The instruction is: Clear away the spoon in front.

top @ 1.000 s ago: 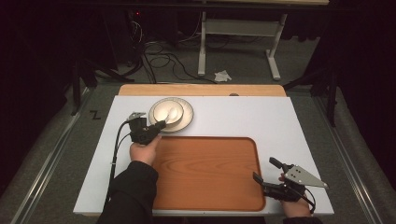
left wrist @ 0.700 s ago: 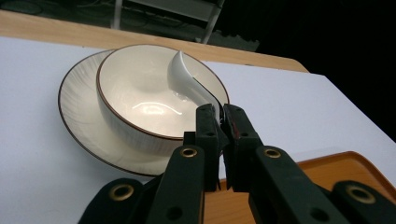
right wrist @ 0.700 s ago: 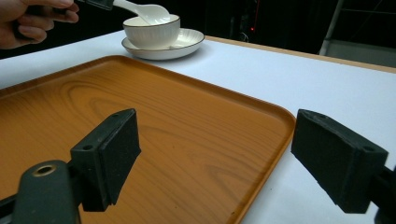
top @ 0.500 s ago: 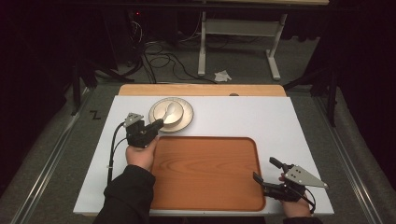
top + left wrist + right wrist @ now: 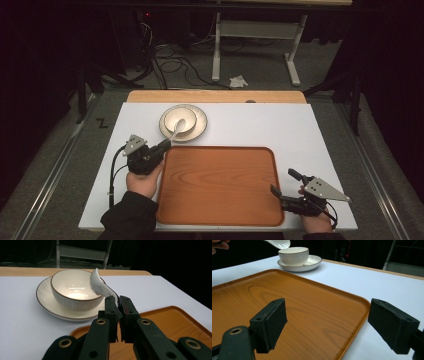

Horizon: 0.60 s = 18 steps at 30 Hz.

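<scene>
Over the bowl [image 5: 75, 290], we have the white spoon [image 5: 100, 286] pinched by its handle in the left gripper [image 5: 117, 312], jaws pressed onto the handle end, spoon head raised just above the bowl's rim. Bowl sits on a ribbed plate [image 5: 43, 298] at the far-left part of the white table [image 5: 280, 125], just beyond the wooden tray [image 5: 220, 185]. We judge the spoon to be glazed ceramic: light, stiff, slick, and chippable if it knocks the bowl rim. The grip is far out on the handle, so the head can pivot in the jaws; a hold nearer mid-handle would be steadier. The bowl looks the same: brittle, smooth, and best taken across the rim wall. Right gripper [image 5: 290, 192] rests at the tray's near-right corner, jaws spread wide, holding nothing. Hard to read: in the left gripper view, the jaws cover the handle tip, so we can't tell how much handle is clamped. In the high view, the spoon overlaps the bowl, so its height above the rim is unclear there. In the right gripper view, the spoon is cut off at the top edge. The bowl looks empty, though glare on its floor obscures it.
</scene>
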{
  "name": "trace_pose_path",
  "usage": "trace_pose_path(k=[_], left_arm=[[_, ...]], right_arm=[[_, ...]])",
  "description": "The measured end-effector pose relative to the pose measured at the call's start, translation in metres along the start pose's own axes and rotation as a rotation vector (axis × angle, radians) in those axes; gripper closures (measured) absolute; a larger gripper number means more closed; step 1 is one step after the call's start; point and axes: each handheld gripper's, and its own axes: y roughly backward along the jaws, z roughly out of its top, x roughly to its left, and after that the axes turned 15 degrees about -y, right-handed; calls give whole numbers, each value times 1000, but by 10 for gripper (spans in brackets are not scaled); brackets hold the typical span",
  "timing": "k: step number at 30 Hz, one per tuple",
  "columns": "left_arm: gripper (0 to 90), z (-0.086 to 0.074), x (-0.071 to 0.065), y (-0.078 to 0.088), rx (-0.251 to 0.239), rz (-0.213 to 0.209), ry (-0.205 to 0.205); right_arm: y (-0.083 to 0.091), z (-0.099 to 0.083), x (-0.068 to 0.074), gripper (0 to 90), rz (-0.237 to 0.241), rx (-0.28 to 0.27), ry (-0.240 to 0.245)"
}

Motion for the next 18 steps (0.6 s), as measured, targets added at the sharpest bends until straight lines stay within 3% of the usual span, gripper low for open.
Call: trace_pose_path(k=[8,12,18], left_arm=[[857,-11,-14,22,-20,-25,-14],[857,-19,-29,40,-41,-49,-25],[857,-30,-40,50,-38,-70,-41]], right_arm=[[1,0,1,162,-3,-1,0],[1,0,1,162,-2,-3,0],[1,0,2,162,0,-3,3]])
